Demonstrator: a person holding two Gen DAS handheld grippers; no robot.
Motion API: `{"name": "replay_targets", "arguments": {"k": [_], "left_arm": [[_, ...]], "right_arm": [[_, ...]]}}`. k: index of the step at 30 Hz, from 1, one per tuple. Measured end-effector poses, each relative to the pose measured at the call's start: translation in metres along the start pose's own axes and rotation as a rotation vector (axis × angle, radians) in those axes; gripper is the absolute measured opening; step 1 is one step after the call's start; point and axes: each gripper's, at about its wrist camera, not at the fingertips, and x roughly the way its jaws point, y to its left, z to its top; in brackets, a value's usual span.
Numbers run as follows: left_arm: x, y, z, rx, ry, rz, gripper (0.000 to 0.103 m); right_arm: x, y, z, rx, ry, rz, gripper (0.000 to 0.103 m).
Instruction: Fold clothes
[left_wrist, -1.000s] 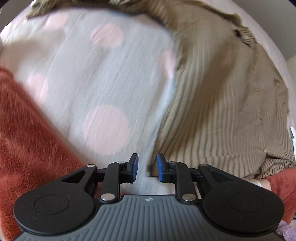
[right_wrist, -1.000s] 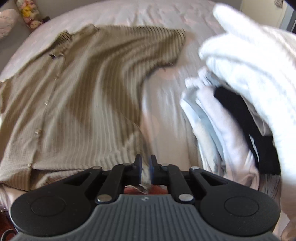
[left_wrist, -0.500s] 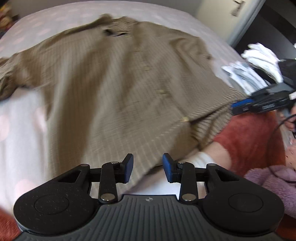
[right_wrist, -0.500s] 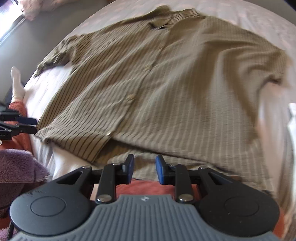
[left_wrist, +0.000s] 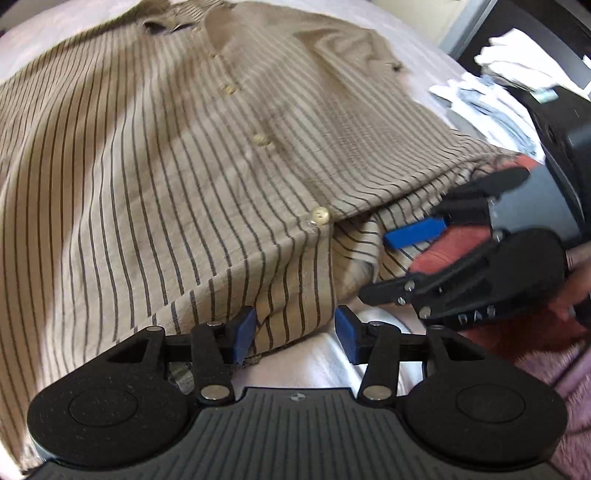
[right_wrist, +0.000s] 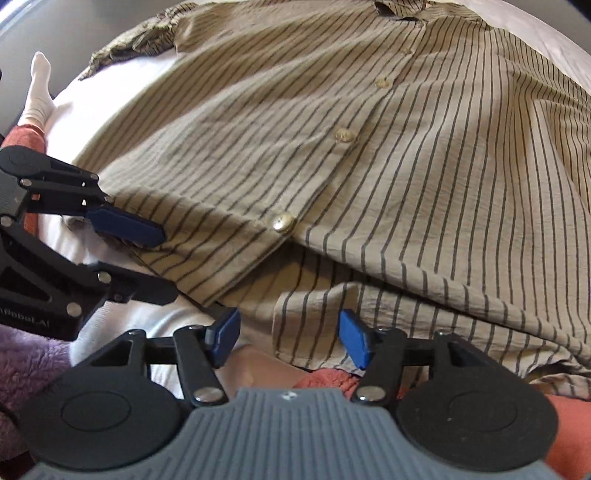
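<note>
A tan shirt with dark stripes and pale buttons (left_wrist: 184, 155) lies spread flat on the bed, collar far, hem near; it fills the right wrist view too (right_wrist: 369, 147). My left gripper (left_wrist: 295, 334) is open, its jaws either side of the hem's front corner. My right gripper (right_wrist: 288, 338) is open at the hem's lower layer, just right of the button placket. Each gripper shows in the other's view: the right one (left_wrist: 424, 258) at the right, the left one (right_wrist: 140, 258) at the left, both open.
A white bedsheet (left_wrist: 317, 362) lies under the shirt. A red fuzzy cloth (right_wrist: 569, 417) lies at the near edge, a purple fleece (left_wrist: 554, 373) beside it. Folded white clothes (left_wrist: 491, 85) are stacked at the far right. A white sock (right_wrist: 37, 96) is at the left.
Both grippers have come in close to the shirt's near hem and opened wider. The jaws now straddle the hem fabric.
</note>
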Motion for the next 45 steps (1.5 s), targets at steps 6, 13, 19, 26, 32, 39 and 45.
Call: {"name": "replay_targets", "arguments": {"k": [6,13,19,26,32,39,45], "left_arm": [[0.014,0.005,-0.001,-0.065,-0.005,0.002,0.051],[0.013,0.0,-0.002,-0.066,-0.017,0.004,0.051],[0.008,-0.004,-0.004,-0.05,-0.028,-0.001,0.053],[0.003,-0.009,-0.007,-0.033,-0.036,0.0,0.055],[-0.003,-0.01,-0.009,-0.02,-0.044,0.012,0.055],[-0.004,-0.017,-0.009,-0.002,-0.054,0.036,0.055],[-0.001,-0.017,-0.012,0.005,-0.057,0.029,0.055]], "right_arm": [[0.002,-0.009,-0.005,0.046,-0.02,-0.006,0.02],[-0.025,-0.01,-0.003,0.053,-0.067,0.02,0.005],[-0.052,0.001,-0.004,0.014,-0.03,0.09,0.005],[-0.041,0.006,-0.023,0.113,-0.025,0.133,0.012],[-0.055,0.004,-0.042,0.209,-0.103,0.217,0.016],[-0.071,-0.011,-0.056,0.295,-0.299,0.081,0.03],[-0.07,-0.022,-0.058,0.327,-0.348,0.046,0.03]]}}
